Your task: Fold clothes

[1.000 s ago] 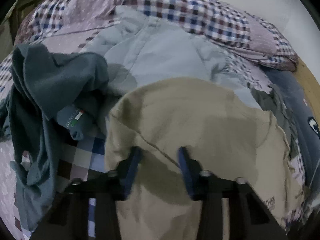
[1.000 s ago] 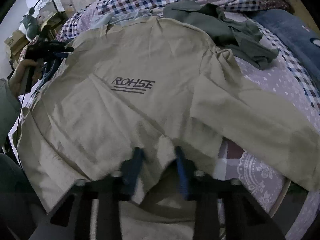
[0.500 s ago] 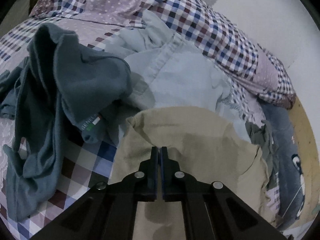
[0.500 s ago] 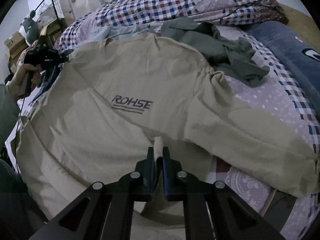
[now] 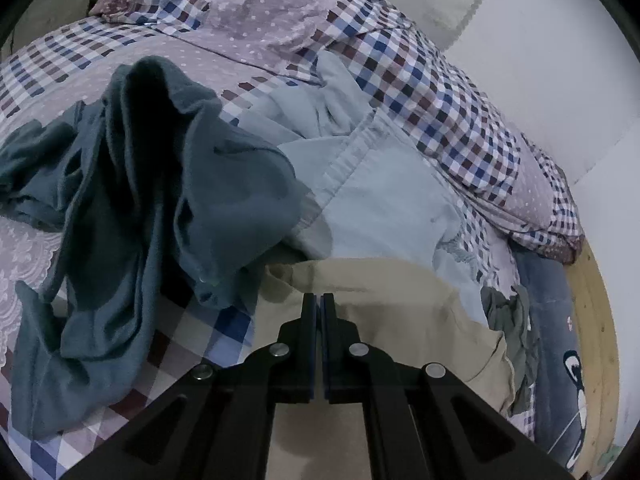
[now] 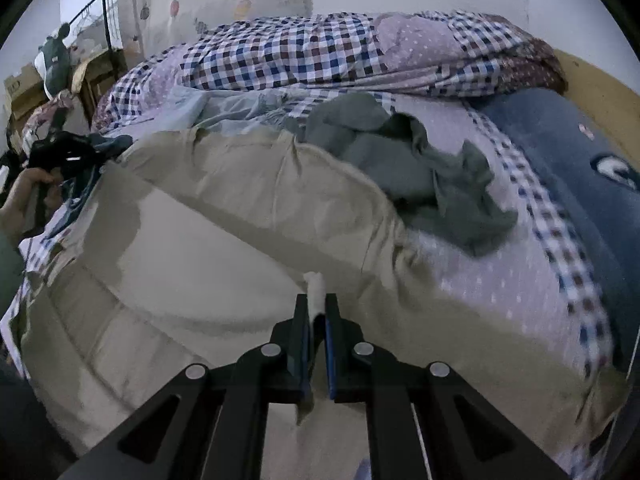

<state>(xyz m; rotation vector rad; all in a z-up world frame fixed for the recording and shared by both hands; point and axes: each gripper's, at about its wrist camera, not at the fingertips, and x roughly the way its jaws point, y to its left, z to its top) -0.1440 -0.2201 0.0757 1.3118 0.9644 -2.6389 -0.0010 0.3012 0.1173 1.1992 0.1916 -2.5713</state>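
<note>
A beige shirt (image 6: pixel 224 248) lies spread over the bed and is lifted along its near edge. My right gripper (image 6: pixel 317 304) is shut on a pinch of its hem, a small fold of cloth sticking up between the pads. In the left wrist view the same beige shirt (image 5: pixel 400 304) fills the lower middle, and my left gripper (image 5: pixel 319 300) is shut on its edge. From the right wrist view, a hand (image 6: pixel 28 188) holds the left gripper (image 6: pixel 68 152) at the shirt's far left corner.
A dark teal garment (image 5: pixel 132 208) is heaped at the left, a pale blue shirt (image 5: pixel 372 200) lies behind the beige one. A grey-green garment (image 6: pixel 420 168) is crumpled at the right. A checked quilt (image 6: pixel 312 56) is bunched at the back, beside a navy pillow (image 6: pixel 568 168).
Both grippers went from open to shut on the beige shirt's edge. They have since risen with it, so its front with the printed lettering is folded out of sight.
</note>
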